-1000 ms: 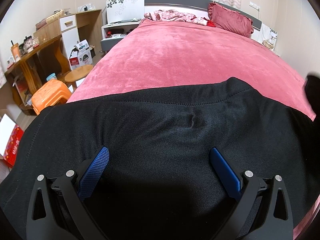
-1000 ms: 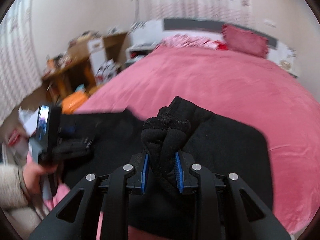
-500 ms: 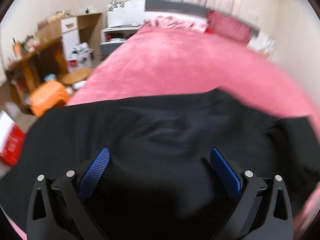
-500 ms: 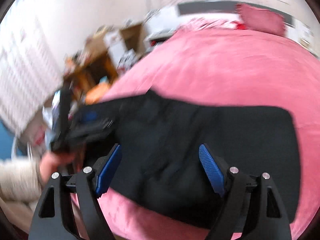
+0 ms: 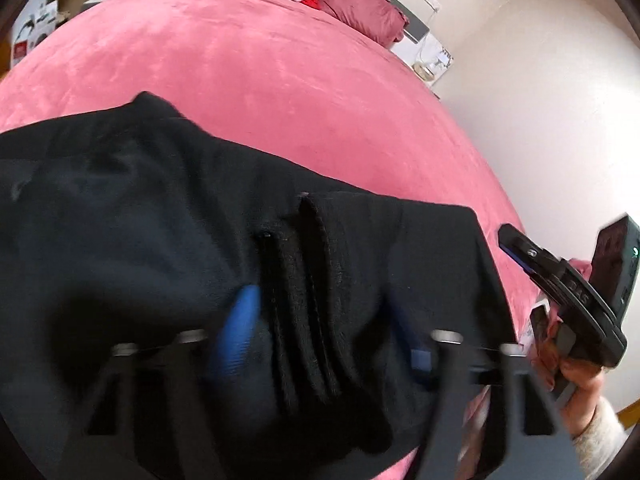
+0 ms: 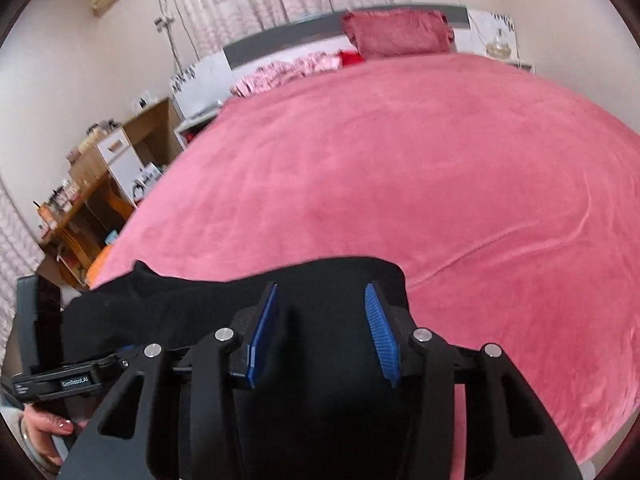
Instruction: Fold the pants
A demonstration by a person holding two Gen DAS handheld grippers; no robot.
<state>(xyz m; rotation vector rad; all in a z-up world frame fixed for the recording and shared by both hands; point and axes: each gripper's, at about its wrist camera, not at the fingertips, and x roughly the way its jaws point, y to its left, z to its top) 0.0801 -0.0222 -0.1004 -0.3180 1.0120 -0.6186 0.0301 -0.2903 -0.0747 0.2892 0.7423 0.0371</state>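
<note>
Black pants (image 5: 120,240) lie folded across the near edge of the pink bed (image 5: 280,80). A ribbed, bunched end of the pants (image 5: 312,300) lies on top of them. My left gripper (image 5: 324,332), blurred, hangs over that ribbed end. Its jaws are closing, with the ribbed folds between the blue pads (image 5: 240,328) but no visible press. My right gripper (image 6: 320,332) hovers over the right end of the pants (image 6: 352,276). Its jaws are closing too, and only flat cloth lies under them. It also shows at the right of the left wrist view, as the right gripper (image 5: 520,248).
A red pillow (image 6: 396,34) and crumpled pink bedding (image 6: 288,70) lie at the headboard. A wooden desk and shelves (image 6: 100,184) stand left of the bed. A person's hand (image 5: 576,376) holds the right gripper at the bed's near right edge.
The right gripper let go of the bunched pants end, opened wide, then narrowed over the flat cloth. The left gripper swung right to the ribbed end and its jaws narrowed.
</note>
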